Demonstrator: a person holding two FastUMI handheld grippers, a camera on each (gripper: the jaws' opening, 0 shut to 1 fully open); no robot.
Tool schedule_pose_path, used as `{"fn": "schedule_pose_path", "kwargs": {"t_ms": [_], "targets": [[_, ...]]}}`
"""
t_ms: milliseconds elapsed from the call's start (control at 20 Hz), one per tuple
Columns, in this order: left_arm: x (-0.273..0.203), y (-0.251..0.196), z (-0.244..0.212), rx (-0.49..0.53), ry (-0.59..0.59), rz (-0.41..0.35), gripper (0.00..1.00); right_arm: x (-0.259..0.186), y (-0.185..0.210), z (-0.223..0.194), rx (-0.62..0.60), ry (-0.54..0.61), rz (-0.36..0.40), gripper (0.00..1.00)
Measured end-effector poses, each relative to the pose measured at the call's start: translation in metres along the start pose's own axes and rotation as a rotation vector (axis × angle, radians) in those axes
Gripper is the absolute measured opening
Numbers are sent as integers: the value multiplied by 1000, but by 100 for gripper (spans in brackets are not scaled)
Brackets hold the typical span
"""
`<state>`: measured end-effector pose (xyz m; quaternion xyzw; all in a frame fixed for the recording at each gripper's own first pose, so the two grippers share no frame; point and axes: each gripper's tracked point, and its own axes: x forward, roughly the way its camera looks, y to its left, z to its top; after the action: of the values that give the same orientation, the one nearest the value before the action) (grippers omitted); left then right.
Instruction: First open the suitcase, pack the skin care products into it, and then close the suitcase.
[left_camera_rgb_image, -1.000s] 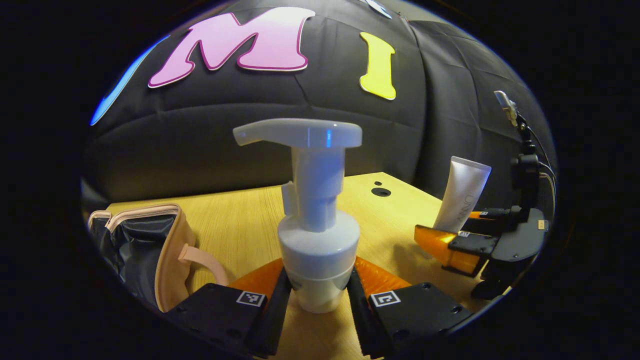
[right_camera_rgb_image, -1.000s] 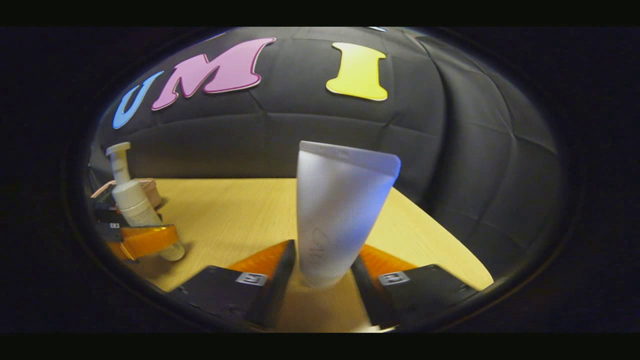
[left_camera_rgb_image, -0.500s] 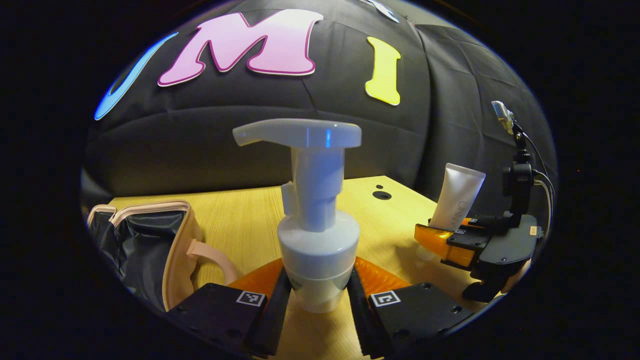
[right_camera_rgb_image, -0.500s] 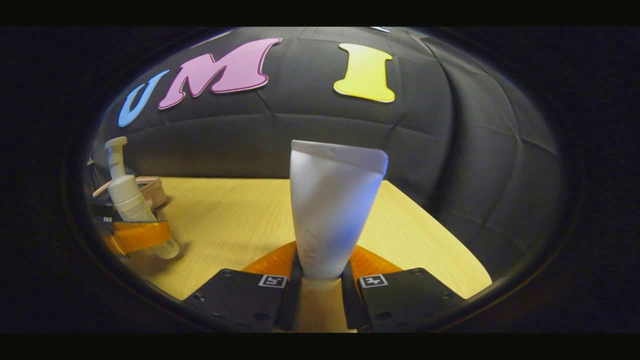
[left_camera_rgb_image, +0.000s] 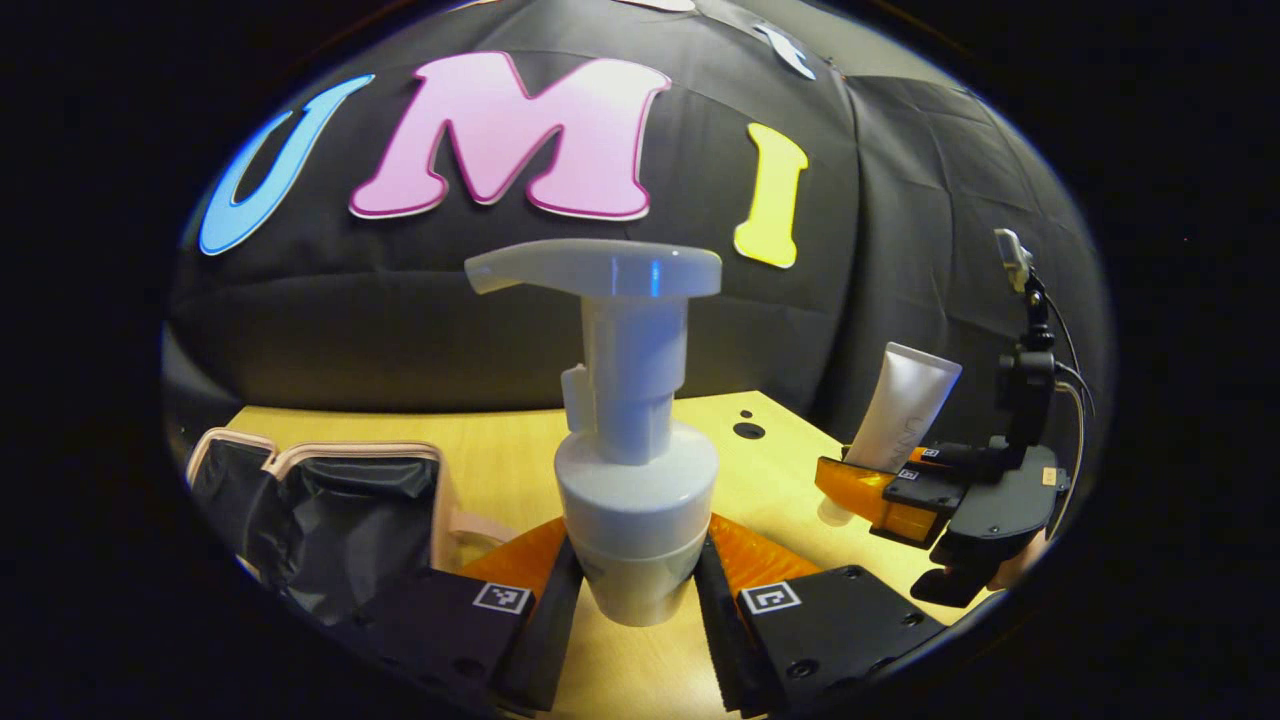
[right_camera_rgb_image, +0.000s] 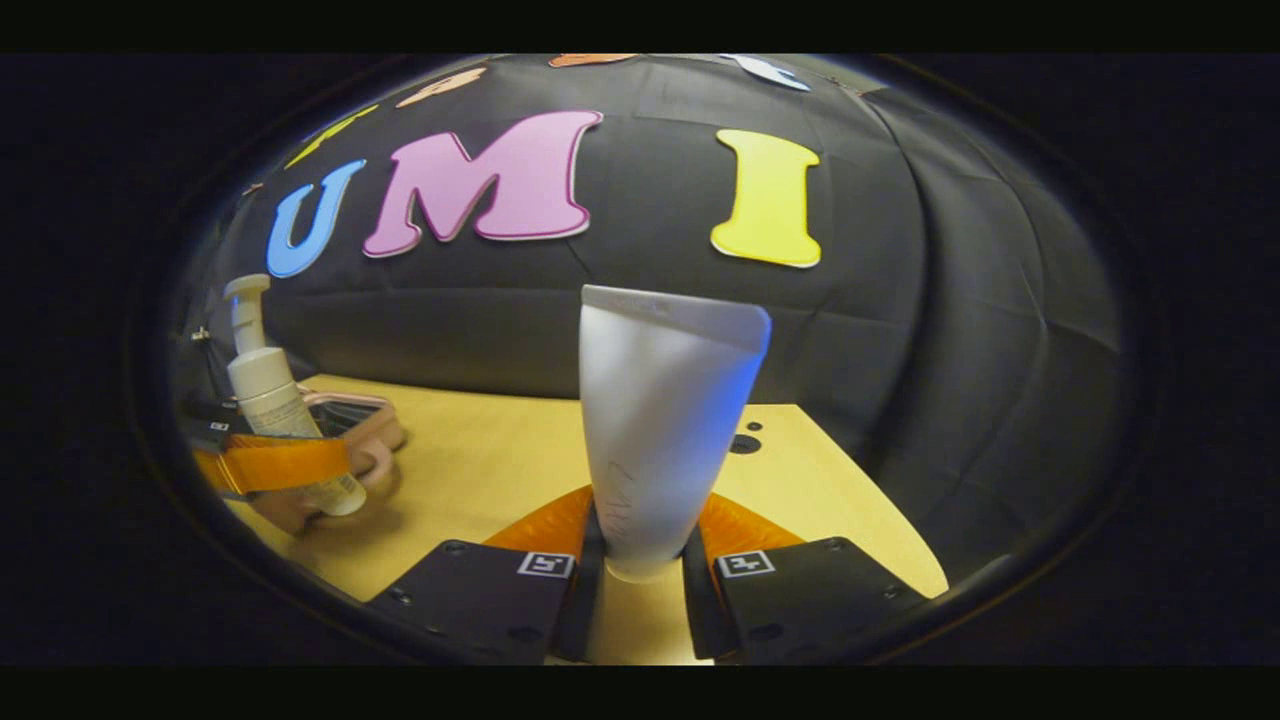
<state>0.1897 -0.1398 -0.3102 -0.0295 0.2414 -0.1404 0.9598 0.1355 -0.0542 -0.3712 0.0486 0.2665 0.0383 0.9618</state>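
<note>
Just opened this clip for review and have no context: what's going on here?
A person is packing skin care products with a hand-held gripper in each hand. The left hand-held gripper is shut on a white pump bottle, held upright. The right hand-held gripper is shut on a white tube, also upright. The pink suitcase lies open on the wooden table, its dark lining showing, beside the pump bottle. Neither product is in it yet.

faint lettering on the tube (right_camera_rgb_image: 660, 430) is too blurred to read.
</note>
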Motion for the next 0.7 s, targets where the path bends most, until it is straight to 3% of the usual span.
{"fn": "schedule_pose_path", "kwargs": {"t_ms": [50,100,250,300,350,500,550,600,700], "targets": [[-12,15,4,1,17,19,62,-6,16,8,-6,-1,24,32],[-26,32,7,5,31,41,62,-14,33,18,-13,-9,52,37],[-62,90,13,16,65,103,61,-33,88,44,-17,-39,123,37],[-71,112,12,20,84,119,61,-38,107,50,-12,-43,146,32],[-78,132,6,21,111,128,62,-45,125,56,-5,-47,165,37],[-83,177,-23,3,220,105,62,-60,179,61,3,-44,225,37],[-76,189,-37,-8,258,91,62,-64,193,61,-1,-46,236,32],[-70,200,-49,-10,305,80,62,-67,204,61,-1,-46,246,37],[-59,217,-69,-4,400,59,62,-71,223,54,1,-35,268,37]]}}
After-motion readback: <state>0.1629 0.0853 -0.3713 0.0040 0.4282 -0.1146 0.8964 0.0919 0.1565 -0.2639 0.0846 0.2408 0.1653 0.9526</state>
